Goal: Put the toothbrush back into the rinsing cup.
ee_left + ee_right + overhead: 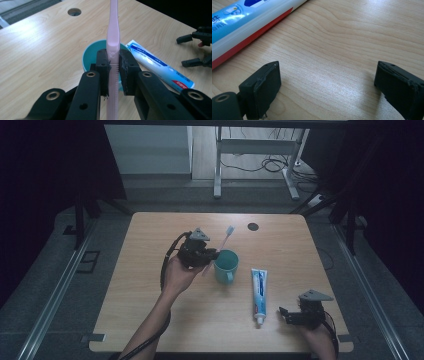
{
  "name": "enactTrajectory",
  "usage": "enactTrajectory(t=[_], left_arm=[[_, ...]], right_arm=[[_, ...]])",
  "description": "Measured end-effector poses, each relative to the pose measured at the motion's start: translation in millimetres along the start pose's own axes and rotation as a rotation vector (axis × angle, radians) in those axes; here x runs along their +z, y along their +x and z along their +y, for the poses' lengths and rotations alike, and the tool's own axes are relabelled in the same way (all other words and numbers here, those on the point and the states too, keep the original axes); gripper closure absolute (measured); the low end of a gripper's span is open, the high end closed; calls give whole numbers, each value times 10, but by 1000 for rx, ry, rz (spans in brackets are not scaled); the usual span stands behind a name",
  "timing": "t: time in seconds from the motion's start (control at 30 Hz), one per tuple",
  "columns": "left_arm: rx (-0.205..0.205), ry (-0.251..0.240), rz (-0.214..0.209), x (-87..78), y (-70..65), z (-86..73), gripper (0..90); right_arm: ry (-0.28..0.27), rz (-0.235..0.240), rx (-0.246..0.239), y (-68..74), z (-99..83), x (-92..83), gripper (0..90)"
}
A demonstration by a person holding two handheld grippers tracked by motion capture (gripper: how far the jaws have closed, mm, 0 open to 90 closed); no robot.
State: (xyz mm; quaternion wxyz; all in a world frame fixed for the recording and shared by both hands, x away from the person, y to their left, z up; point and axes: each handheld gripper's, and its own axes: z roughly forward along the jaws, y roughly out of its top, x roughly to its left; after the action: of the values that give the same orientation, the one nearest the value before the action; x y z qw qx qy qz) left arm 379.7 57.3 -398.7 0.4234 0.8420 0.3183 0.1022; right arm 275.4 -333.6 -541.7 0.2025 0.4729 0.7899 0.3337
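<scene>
Wooden table (150, 320), dark floor around it: the left gripper (212, 256) clamps a pink toothbrush (222, 245) by its handle, lifted at a slant just left of a teal cup (226, 265) at mid-table. At the near right, the right gripper (285, 314) rests with jaws spread and nothing between them, just right of a toothpaste tube (258, 290).

On the table (150, 320), the cup (226, 266) stands near the middle, with the toothpaste tube (259, 290) just to its right. The toothbrush (220, 250) slants above the cup's left rim, clamped in the left gripper (212, 255). The right gripper (286, 315) rests at the near right corner, beside the tube's cap end.
</scene>
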Motion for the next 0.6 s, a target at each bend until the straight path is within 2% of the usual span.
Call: enactTrajectory(t=[0.6], left_arm=[[-3,-55,9,151,9,158,788]], right_arm=[[0,1,1,0,0,0,66]])
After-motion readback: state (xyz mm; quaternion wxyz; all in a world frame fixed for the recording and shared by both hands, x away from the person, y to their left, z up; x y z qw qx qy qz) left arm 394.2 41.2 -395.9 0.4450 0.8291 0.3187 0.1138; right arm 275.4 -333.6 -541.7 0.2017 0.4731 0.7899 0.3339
